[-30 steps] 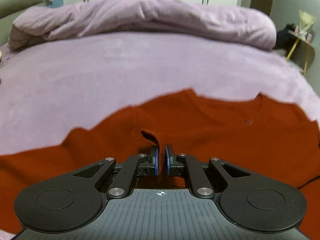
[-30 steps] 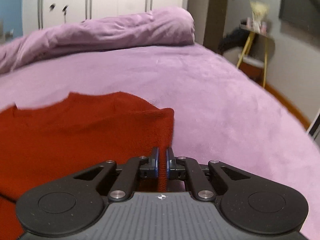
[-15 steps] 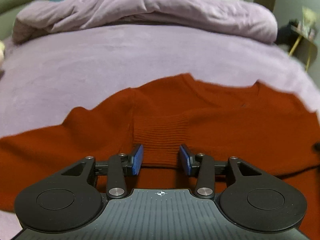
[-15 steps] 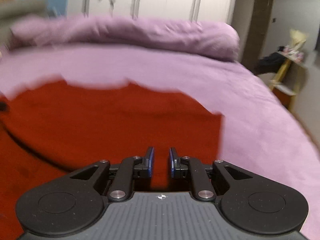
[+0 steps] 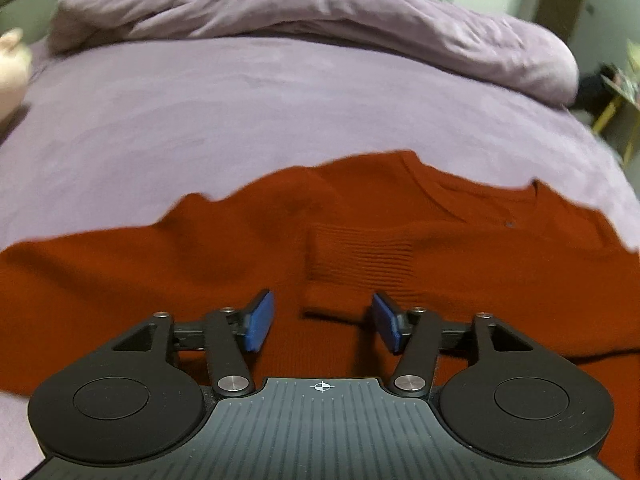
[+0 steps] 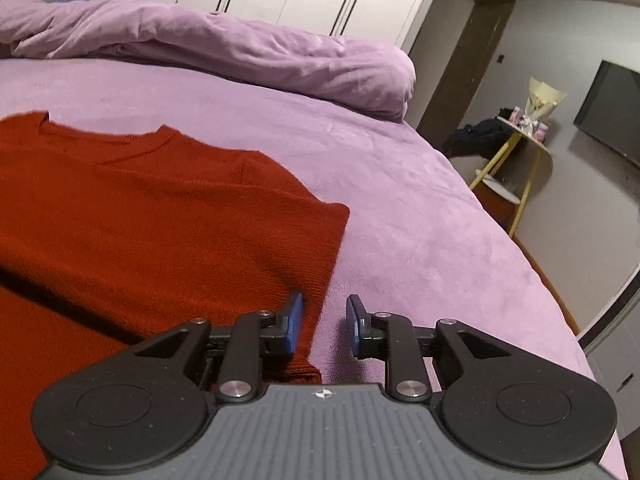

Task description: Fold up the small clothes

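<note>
A rust-red knit sweater (image 5: 460,248) lies flat on the purple bed, its neckline at the far side. A sleeve with a ribbed cuff (image 5: 360,256) is folded across its body. My left gripper (image 5: 322,326) is open and empty just above the sweater, near the cuff. In the right wrist view the sweater (image 6: 152,220) fills the left side, with a folded sleeve along its right edge. My right gripper (image 6: 322,326) is open and empty over that edge, its left finger above the fabric and its right finger above the bedsheet.
The purple bedsheet (image 6: 400,208) extends far and right. A rolled purple duvet (image 5: 320,20) lies along the far side. A pale plush toy (image 5: 12,68) sits at far left. A yellow-legged side table (image 6: 516,148) and a dark screen (image 6: 612,108) stand beyond the bed's right edge.
Both grippers were shut on sweater fabric a second ago and have opened and let go. The cuff now lies flat on the sweater. The right gripper has swung to the right edge.
</note>
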`<state>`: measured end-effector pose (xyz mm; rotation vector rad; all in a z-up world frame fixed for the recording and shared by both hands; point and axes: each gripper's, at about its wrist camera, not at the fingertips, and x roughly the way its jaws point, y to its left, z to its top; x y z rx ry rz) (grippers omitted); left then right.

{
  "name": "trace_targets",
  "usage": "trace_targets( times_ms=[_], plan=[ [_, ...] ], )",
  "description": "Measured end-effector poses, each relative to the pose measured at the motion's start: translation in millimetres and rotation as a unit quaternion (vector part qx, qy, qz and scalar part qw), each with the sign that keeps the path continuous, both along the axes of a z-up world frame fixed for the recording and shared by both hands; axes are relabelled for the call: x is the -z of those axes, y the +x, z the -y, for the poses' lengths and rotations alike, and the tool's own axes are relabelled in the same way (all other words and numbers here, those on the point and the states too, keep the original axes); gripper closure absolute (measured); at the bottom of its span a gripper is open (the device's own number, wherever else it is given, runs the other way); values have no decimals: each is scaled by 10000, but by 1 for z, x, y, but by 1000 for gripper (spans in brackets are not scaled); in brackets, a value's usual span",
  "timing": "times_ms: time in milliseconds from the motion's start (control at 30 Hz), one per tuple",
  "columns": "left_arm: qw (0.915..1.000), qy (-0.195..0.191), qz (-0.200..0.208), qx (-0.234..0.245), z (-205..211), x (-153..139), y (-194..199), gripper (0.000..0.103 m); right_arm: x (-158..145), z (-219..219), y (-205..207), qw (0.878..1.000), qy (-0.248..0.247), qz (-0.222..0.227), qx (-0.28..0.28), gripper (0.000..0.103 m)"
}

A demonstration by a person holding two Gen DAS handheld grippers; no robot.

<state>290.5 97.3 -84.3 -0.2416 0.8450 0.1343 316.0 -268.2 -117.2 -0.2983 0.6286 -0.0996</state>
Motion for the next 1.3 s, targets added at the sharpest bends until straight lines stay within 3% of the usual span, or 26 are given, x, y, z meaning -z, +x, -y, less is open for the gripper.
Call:
trace_targets(
  times_ms=[67,133,233,300,400,600,700,767,833,867,933,1067,1167,1233,1300],
  plan=[
    [9984,-446,188,-302,-30,-7,-25,24,-14,3,-16,9994,323,6,81,80],
    [9941,-727,380,-705,-64,-10,-56,21,-29,0,-38,9972,744,123,-18,76],
    [9841,-784,376,-1547,-125,-4,-106,20,-42,-9,-79,9894,1405,210,-293,55],
    [9742,-677,270,-2136,-162,5,-136,20,-44,-17,-103,9843,1704,204,-414,52],
    [9484,-773,122,-3074,-215,19,-176,24,-42,-32,-131,9760,2120,71,-501,52],
    [9000,-1665,965,-3911,-284,35,-200,33,-44,-57,-136,9655,2505,-296,-644,57],
    [8798,-1954,1165,-4173,-309,42,-194,53,-53,-63,-137,9631,2599,-232,-655,57],
    [8712,-2178,1170,-4241,-318,47,-192,92,-56,-66,-142,9625,2626,-187,-654,58],
    [8638,-2405,1186,-4266,-326,52,-192,94,-57,-67,-143,9636,2589,-203,-639,61],
    [8641,-2419,1274,-4225,-325,51,-193,95,-56,-69,-144,9641,2571,-214,-624,63],
    [8756,-2202,1392,-4067,-319,41,-193,95,-54,-68,-143,9649,2540,-310,-583,69],
    [9232,-1600,1864,-2957,-266,-15,-167,95,-53,-62,-140,9632,2607,-389,-520,74],
    [9468,-1353,2407,-1654,-192,-69,-137,95,-57,-56,-140,9615,2689,-292,-492,74],
    [9519,-1277,2695,-697,-133,-98,-118,95,-61,-50,-142,9593,2783,-197,-437,74],
    [9494,-1237,2884,97,-73,-114,-104,94,-63,-44,-144,9566,2883,-136,-394,74]
  ],
)
